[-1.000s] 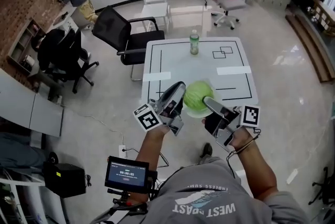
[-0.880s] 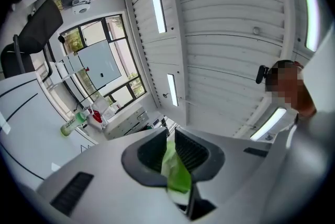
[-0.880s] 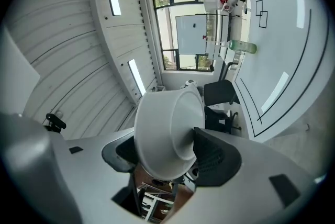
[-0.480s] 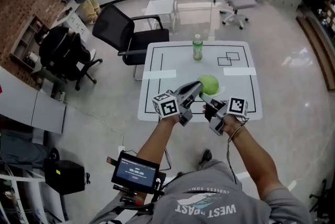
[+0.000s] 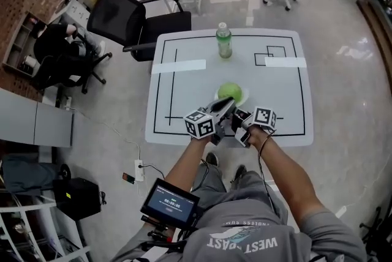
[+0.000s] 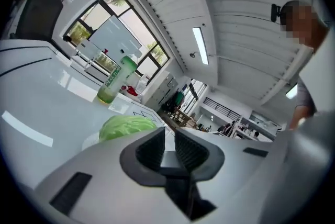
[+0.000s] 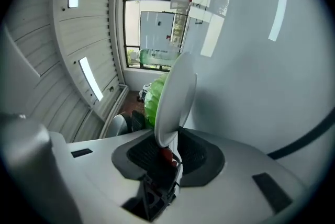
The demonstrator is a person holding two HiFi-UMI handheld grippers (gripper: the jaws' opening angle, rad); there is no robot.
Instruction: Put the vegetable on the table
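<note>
Green and leafy, the vegetable [image 5: 229, 91] sits on a white plate [image 7: 175, 94] low over the near middle of the white desk [image 5: 282, 89]. We cannot tell whether the plate touches the desk's top. We see the right hand-held gripper [image 7: 171, 144] clamped on the plate's near rim. Its jaws have just been closing, and the rim stands between the pads. This gripper is rolled on its side, so the desk fills the right of its view. The left hand-held gripper [image 6: 166, 138] lies just beside the vegetable, which shows past its left jaw. Its jaws are drawn all but together, with only a thin slit between the pads, and we make out nothing gripped there. Near the desk's far edge a green bottle [image 5: 224, 40] stands upright, well apart from the plate. Two pale tape strips [image 5: 179, 66] lie on the desk, and a black chair [image 5: 125, 16] stands off its far left corner.
</note>
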